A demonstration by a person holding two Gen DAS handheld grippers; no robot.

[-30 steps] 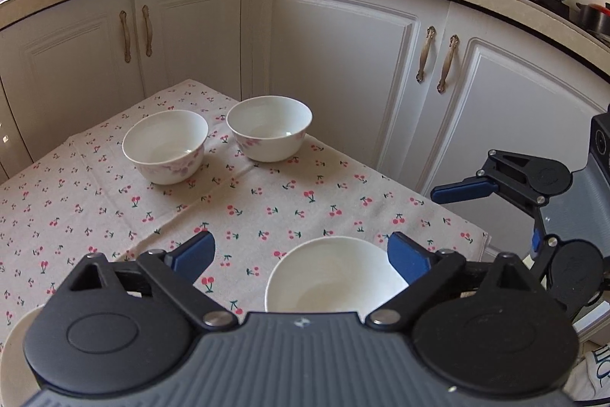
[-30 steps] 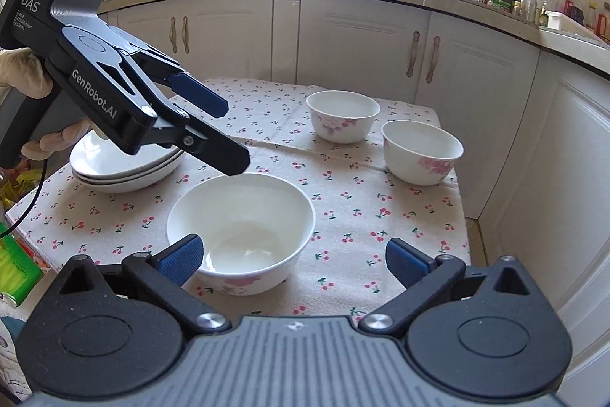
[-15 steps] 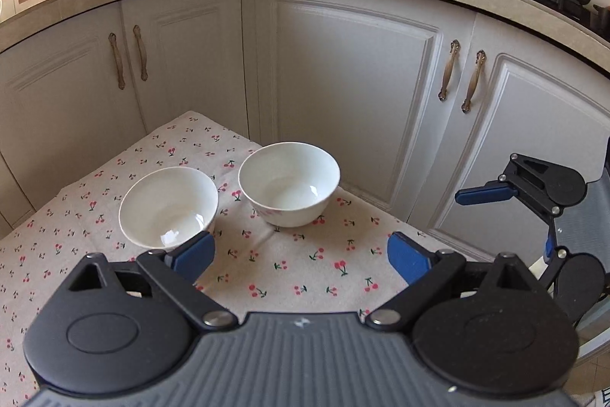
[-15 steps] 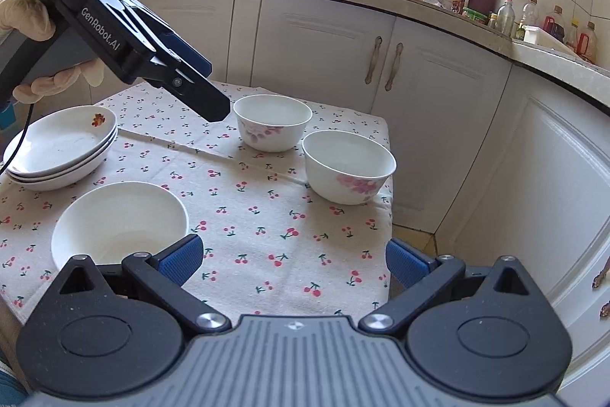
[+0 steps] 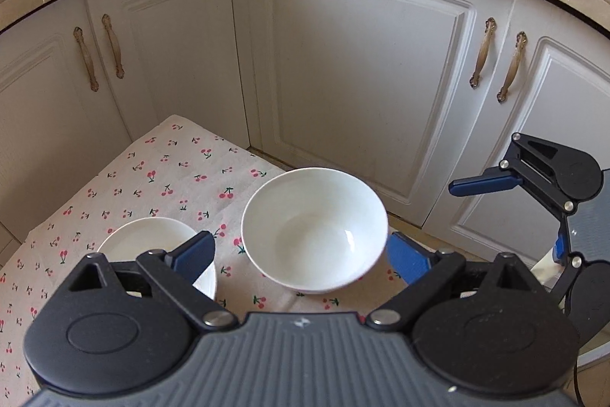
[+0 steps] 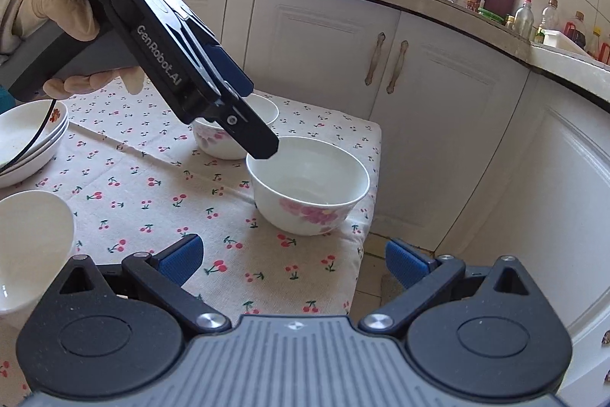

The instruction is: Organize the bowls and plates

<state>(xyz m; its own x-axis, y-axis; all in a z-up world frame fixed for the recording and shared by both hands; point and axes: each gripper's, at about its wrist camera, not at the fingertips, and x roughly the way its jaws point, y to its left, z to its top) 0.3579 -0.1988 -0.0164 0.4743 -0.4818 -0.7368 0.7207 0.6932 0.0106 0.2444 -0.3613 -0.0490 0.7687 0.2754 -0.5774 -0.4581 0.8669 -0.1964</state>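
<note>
At the bottom of the left wrist frame the left claw stands wide apart, with nothing between its pads, over a white bowl at centre on the cherry-print counter. A second bowl sits just left of it. The right claw is apart too, holding nothing. Stacked plates lie at that frame's left edge, white cabinets behind.

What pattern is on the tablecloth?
Small red cherries on a cream tablecloth, clearest in the right wrist view.
</note>
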